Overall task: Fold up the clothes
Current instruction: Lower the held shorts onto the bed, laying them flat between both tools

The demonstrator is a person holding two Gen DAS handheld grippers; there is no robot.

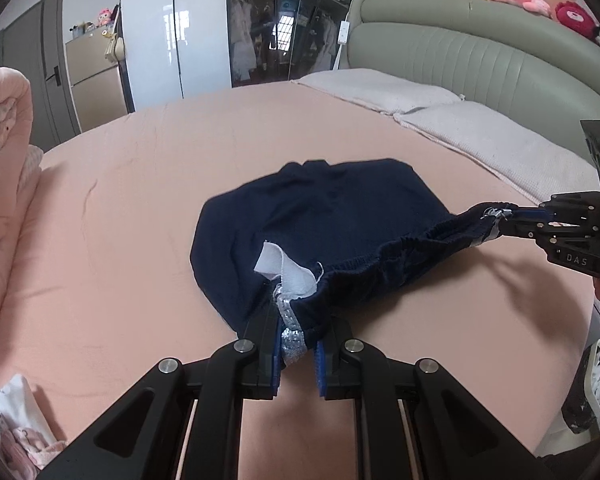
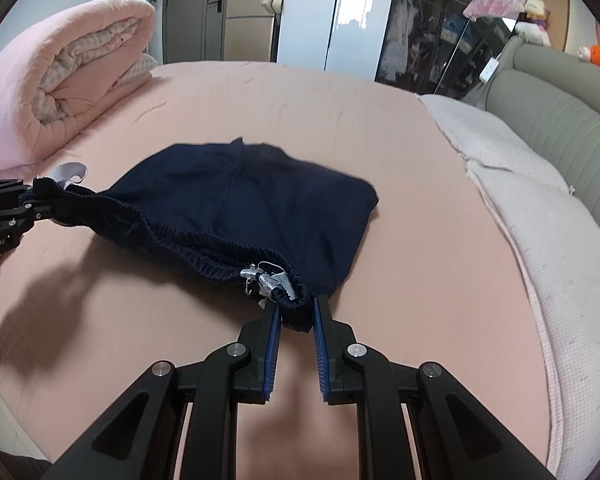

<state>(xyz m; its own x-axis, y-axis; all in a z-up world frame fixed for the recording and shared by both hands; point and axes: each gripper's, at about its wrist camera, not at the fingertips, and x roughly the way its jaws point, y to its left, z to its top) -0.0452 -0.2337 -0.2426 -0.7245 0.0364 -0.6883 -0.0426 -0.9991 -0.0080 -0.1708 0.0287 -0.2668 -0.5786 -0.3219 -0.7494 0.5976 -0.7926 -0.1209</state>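
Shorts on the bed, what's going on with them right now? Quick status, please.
Left gripper and right gripper each shut on a waistband end. Navy shorts stretched between them, body lying on the bed. Nothing in the way.

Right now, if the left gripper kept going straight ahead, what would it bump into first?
The left gripper is already pinching the waistband of the dark blue shorts, so it would push into the shorts first. Beyond them is probably just pink bed sheet.
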